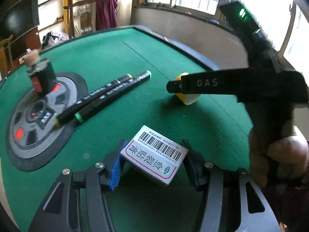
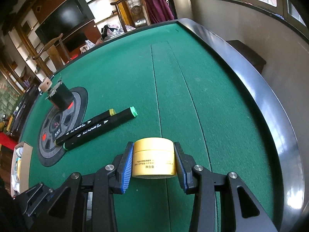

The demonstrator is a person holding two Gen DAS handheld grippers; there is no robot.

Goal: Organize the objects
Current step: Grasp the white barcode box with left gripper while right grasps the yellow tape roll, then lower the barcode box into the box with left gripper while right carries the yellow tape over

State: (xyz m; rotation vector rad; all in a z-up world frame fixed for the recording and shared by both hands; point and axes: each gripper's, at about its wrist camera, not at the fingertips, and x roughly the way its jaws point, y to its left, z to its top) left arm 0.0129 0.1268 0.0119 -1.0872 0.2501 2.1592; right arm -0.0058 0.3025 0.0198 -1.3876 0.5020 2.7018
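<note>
My left gripper (image 1: pixel 153 152) is shut on a white medicine box (image 1: pixel 154 154) with a barcode, held just above the green felt table (image 1: pixel 135 61). My right gripper (image 2: pixel 153 154) is shut on a yellow jar (image 2: pixel 154 157) lying on its side; in the left wrist view the jar (image 1: pixel 188 97) shows behind the right gripper's finger (image 1: pixel 193 85). Two black markers (image 2: pixel 96 127) lie side by side left of the jar, their near ends on the round grey centre panel (image 2: pixel 58 127); they also show in the left wrist view (image 1: pixel 104 96). A small dark bottle with a cork (image 2: pixel 58 94) stands on that panel.
The table's black raised rim (image 2: pixel 270 104) curves along the right. A cardboard box with items (image 2: pixel 20 164) sits off the table's left edge. Chairs, shelves and a television stand beyond the far edge. A person's hand (image 1: pixel 280 154) holds the right gripper.
</note>
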